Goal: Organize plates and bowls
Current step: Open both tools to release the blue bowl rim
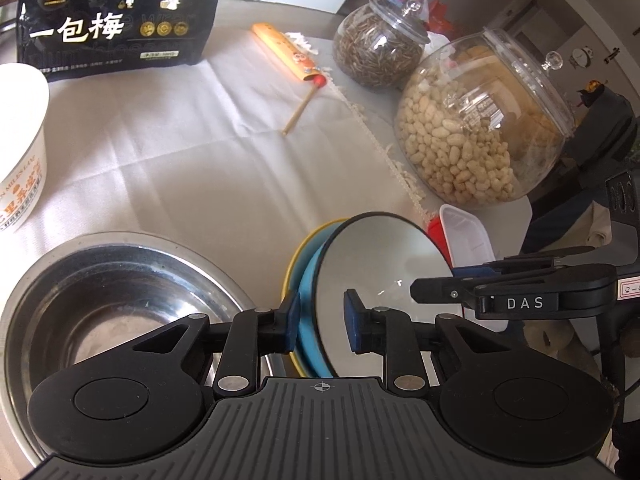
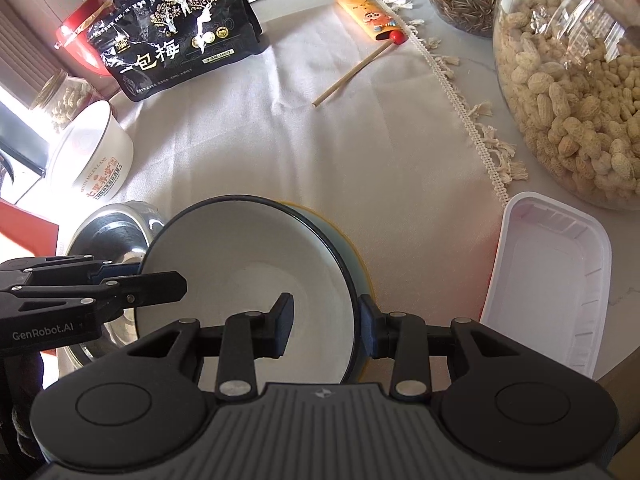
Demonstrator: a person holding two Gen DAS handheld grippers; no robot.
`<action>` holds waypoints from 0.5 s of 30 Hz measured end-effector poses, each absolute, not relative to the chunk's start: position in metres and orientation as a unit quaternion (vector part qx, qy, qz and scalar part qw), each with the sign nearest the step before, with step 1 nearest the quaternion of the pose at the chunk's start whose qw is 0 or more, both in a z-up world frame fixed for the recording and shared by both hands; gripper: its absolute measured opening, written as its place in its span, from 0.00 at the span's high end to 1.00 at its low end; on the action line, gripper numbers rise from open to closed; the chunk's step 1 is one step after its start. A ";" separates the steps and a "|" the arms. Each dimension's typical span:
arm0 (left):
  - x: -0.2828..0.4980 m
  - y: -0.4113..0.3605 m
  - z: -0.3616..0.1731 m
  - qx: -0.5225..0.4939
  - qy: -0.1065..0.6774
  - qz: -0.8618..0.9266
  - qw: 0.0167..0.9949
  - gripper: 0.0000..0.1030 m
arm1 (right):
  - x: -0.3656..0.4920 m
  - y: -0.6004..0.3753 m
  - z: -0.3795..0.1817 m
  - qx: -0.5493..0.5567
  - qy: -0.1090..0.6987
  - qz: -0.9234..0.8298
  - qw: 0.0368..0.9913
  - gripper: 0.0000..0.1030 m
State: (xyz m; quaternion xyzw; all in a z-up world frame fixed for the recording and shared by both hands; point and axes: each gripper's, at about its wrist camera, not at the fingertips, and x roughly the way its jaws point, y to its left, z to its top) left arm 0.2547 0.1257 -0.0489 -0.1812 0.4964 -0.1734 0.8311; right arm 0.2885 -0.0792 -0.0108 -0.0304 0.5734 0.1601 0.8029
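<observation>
A stack of nested bowls, white inside with blue and yellow outer ones, is held tilted above the cloth. My left gripper straddles its rim, left pad on the blue wall, right pad a little off the white inside. My right gripper straddles the opposite rim of the stack, one pad inside, one outside. A steel bowl sits at the left, also in the right wrist view. A white printed bowl stands further left.
A black snack bag, a jar of peanuts, a jar of seeds, an orange chopstick case with a chopstick, and a white plastic tray lie around the white cloth. Table edge at right.
</observation>
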 end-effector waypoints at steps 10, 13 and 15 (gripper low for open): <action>0.275 0.117 -0.051 -0.133 0.497 -0.146 0.845 0.76 | 0.283 -0.087 -0.006 -0.030 0.536 0.151 0.830 0.66; 0.281 0.111 -0.053 -0.128 0.500 -0.152 0.843 0.75 | 0.282 -0.096 -0.002 -0.023 0.520 0.145 0.842 0.66; 0.285 0.106 -0.056 -0.123 0.504 -0.150 0.842 0.75 | 0.284 -0.103 -0.003 -0.007 0.523 0.145 0.840 0.62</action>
